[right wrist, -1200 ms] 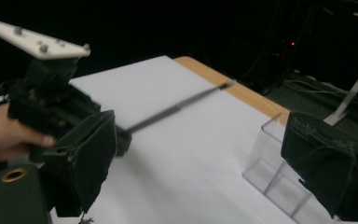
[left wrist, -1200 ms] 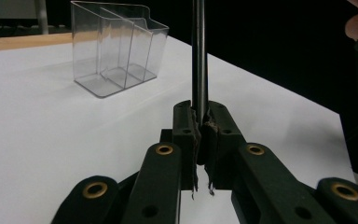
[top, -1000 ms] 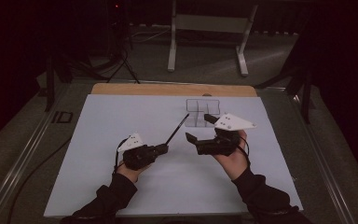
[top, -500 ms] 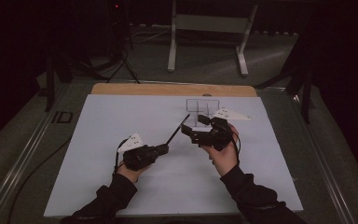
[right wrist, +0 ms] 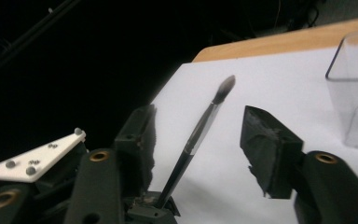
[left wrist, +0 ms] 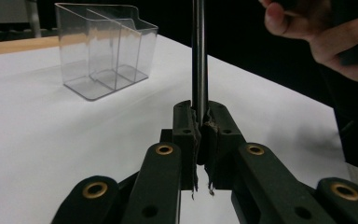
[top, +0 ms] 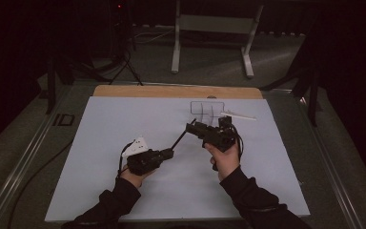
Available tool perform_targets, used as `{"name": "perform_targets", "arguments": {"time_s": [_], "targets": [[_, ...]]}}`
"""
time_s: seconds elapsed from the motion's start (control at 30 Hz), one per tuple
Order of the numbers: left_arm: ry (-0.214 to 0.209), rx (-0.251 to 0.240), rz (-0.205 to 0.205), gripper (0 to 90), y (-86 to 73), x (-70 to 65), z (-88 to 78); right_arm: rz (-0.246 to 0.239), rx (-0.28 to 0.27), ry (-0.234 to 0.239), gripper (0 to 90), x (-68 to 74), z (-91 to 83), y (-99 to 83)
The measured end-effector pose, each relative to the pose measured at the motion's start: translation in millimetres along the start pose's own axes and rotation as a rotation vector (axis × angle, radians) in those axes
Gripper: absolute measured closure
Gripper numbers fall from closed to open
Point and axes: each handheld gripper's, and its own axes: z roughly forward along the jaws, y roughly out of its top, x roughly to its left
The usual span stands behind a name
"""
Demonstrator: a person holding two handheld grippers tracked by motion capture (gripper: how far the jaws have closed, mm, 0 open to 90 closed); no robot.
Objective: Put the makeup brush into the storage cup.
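Observation:
A thin dark-handled brush slants up to the right from my left gripper, which is shut on the lower end of its handle. In the left gripper view the jaws of the left gripper pinch the handle upright. My right gripper is at the brush's upper end. In the right gripper view the brush runs between the two jaws of the right gripper. These jaws have just been closing, but the pads stand apart from the brush on both sides. Its bristle tip points past them.
A clear divided plastic container stands on the white sheet just behind the right gripper, also as the container and container. A wooden strip edges the table's far side. The left gripper's white plate is close by.
My right gripper has moved left and down to the brush's upper end and its jaws have narrowed around it. The left gripper has kept still with the brush.

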Motion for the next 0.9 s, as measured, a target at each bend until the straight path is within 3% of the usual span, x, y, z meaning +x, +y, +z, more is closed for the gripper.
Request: {"name": "perform_targets", "arguments": {"time_s": [0.1,0.63,0.7,0.77,0.83,0.9], "targets": [[0.001,0.002,0.003,85.4,0.0,-0.5,0.2,0.050,0.024,0.001,54.2,-2.8,5.0,-1.7],[0.006,0.012,0.005,85.4,-0.9,-0.8,0.6,0.178,0.036,0.063,81.4,-12.2,12.1,-4.0],[0.007,0.019,0.014,85.3,-1.4,-1.3,1.4,0.178,0.038,0.064,82.1,-13.0,12.4,-4.7],[0.005,0.022,0.013,85.3,-1.7,-0.7,1.7,0.220,0.044,0.089,83.2,-16.6,12.8,-5.1],[0.021,0.022,0.024,85.1,-1.7,-1.7,1.7,0.209,0.046,0.092,83.4,-16.9,13.2,-5.1],[0.002,0.029,0.019,83.8,-0.1,-3.1,2.4,0.194,0.040,0.093,83.7,-14.8,12.6,-5.0]]}}
